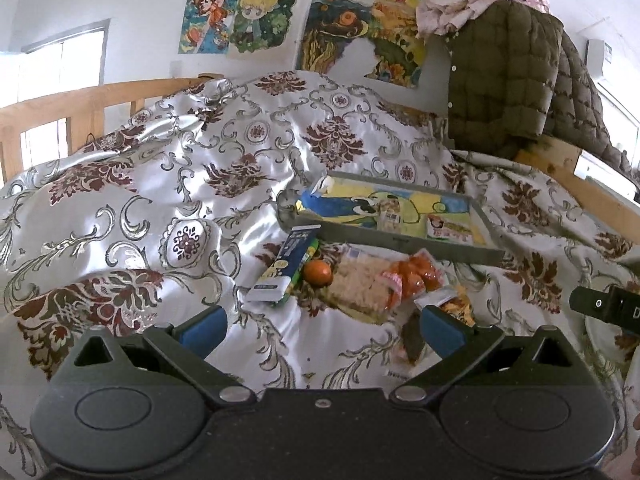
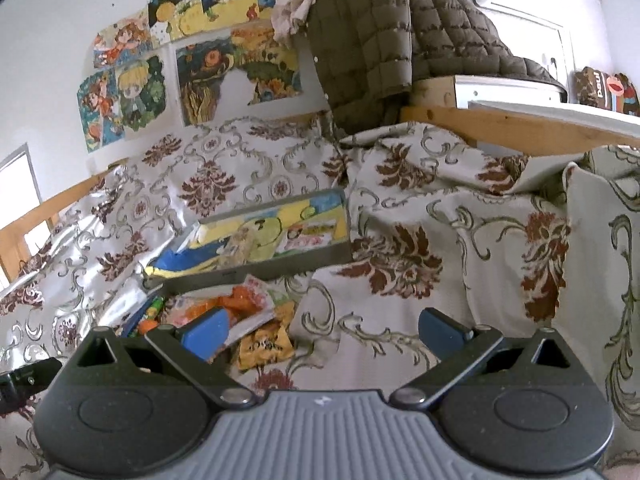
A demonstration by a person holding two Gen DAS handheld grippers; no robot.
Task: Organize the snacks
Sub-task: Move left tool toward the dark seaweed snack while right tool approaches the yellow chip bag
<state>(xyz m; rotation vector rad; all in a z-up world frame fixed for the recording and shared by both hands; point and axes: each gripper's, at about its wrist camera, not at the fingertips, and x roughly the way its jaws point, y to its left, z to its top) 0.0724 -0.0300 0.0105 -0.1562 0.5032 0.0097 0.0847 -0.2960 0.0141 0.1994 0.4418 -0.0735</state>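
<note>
Satin bedspread (image 1: 168,168) is carrying everything; the snacks are lying in a loose pile at 12 o'clock of the left tool (image 1: 323,326), just in front of the grey tray (image 1: 452,249), which is already holding two packets. Both tools are hanging spread and empty; the right tool (image 2: 323,326) is sitting with the yellow packet (image 2: 266,346) near its 10 o'clock. A good pick is probably an edge item first, such as the blue box (image 1: 282,266) or the orange (image 1: 318,273), pinching across the narrow side so the slippery cloth is not dragged along.
</note>
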